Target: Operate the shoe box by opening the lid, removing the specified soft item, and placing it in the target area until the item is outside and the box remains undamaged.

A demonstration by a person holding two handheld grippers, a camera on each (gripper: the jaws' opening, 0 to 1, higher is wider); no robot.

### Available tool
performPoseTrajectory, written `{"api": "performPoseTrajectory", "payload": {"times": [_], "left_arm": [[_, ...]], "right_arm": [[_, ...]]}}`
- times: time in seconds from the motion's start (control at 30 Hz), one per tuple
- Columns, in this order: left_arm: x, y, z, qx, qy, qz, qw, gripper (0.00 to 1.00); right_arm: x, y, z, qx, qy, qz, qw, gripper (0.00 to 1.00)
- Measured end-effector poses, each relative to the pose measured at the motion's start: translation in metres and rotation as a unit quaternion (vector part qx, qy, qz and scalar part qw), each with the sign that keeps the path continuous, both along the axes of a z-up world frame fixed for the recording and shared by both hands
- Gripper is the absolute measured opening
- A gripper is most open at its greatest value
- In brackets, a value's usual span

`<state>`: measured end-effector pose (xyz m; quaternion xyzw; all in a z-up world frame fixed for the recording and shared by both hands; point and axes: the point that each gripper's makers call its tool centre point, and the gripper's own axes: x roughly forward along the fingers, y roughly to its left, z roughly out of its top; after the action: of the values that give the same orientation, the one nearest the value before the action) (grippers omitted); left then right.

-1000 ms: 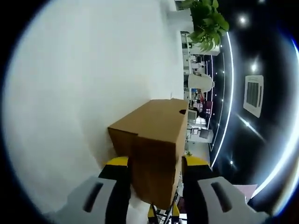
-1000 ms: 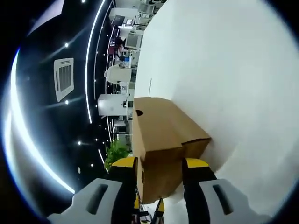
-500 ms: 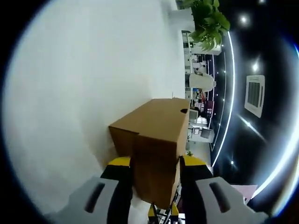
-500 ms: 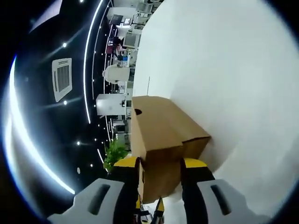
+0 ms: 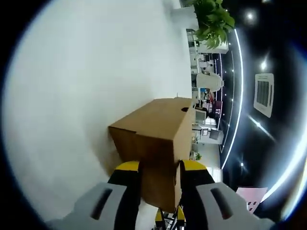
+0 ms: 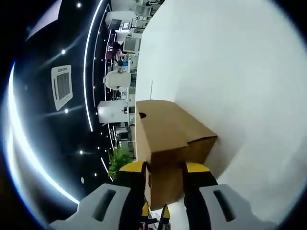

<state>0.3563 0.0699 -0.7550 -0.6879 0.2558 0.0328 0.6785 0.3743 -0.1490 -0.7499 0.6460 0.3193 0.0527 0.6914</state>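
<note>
White table surface (image 5: 86,96) spreads behind the brown cardboard shoe box (image 5: 158,139), its lid on. At one end of the shoe box the left gripper (image 5: 159,179) has its yellow-tipped jaws pressed against both sides of the end. At the opposite end the right gripper (image 6: 164,179) clamps it likewise. Beyond the shoe box stands a potted plant (image 5: 213,21).
</note>
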Motion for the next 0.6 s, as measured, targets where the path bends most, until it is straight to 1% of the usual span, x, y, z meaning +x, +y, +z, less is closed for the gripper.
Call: {"api": "performPoseTrajectory", "payload": {"times": [0.17,0.27,0.33,0.47,0.53,0.57,0.6], "left_arm": [[0.000,-0.002,0.002,0.004,0.002,-0.003,1.0000,0.30],[0.000,-0.002,0.006,0.008,0.006,-0.003,0.9999,0.30],[0.000,-0.002,0.006,0.016,0.007,-0.005,0.9998,0.30],[0.000,-0.001,0.010,0.017,0.009,-0.005,0.9998,0.30],[0.000,-0.002,0.012,0.021,0.008,-0.011,0.9997,0.30],[0.000,-0.004,0.015,0.021,0.008,-0.014,0.9997,0.30],[0.000,-0.005,0.016,0.022,0.008,-0.016,0.9996,0.30]], "right_arm": [[-0.001,0.000,0.003,-0.002,0.004,0.000,1.0000,0.27],[-0.001,0.000,0.006,-0.002,0.008,-0.004,1.0000,0.27],[-0.001,0.000,0.007,-0.002,0.011,-0.006,0.9999,0.27],[-0.002,0.001,0.011,-0.002,0.017,-0.006,0.9998,0.27],[-0.002,0.000,0.011,0.007,0.017,-0.011,0.9998,0.26],[-0.002,-0.001,0.013,0.020,0.017,-0.023,0.9994,0.26],[-0.002,-0.001,0.012,0.024,0.017,-0.028,0.9992,0.26]]}}
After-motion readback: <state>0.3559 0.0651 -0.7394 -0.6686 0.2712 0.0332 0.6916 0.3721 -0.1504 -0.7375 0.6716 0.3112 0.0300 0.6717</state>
